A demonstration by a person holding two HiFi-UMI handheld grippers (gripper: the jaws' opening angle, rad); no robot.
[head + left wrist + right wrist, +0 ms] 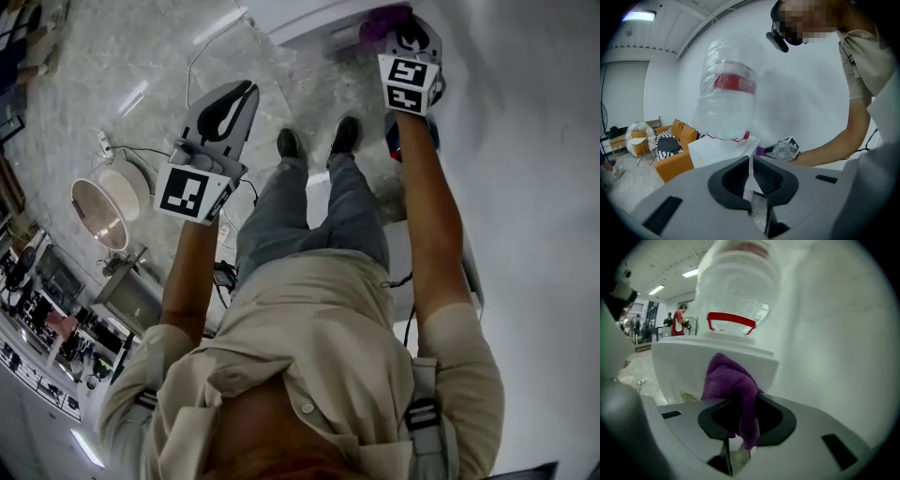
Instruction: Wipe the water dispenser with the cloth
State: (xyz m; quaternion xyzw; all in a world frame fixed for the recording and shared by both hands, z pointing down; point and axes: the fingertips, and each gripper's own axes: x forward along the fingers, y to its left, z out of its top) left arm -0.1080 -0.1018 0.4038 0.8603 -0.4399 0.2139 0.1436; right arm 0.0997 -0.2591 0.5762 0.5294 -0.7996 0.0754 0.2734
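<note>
Cloth (732, 383) — purple, was pinched by fingers of the right gripper (739, 434) at the water dispenser (679, 366) top edge. Left gripper (751, 182) — fingers were pressed together, empty. Even pressure and overlapping strokes were judged advisable.

Purple cloth (733, 390) in right gripper (736, 446)

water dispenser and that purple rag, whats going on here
A person holds tongs in each hand. The right tongs are shut on a purple cloth, held up at the top front edge of the white water dispenser, just under its upturned bottle. Whether the cloth touches it is unclear. The left tongs are shut and empty, held off to the side.
</note>
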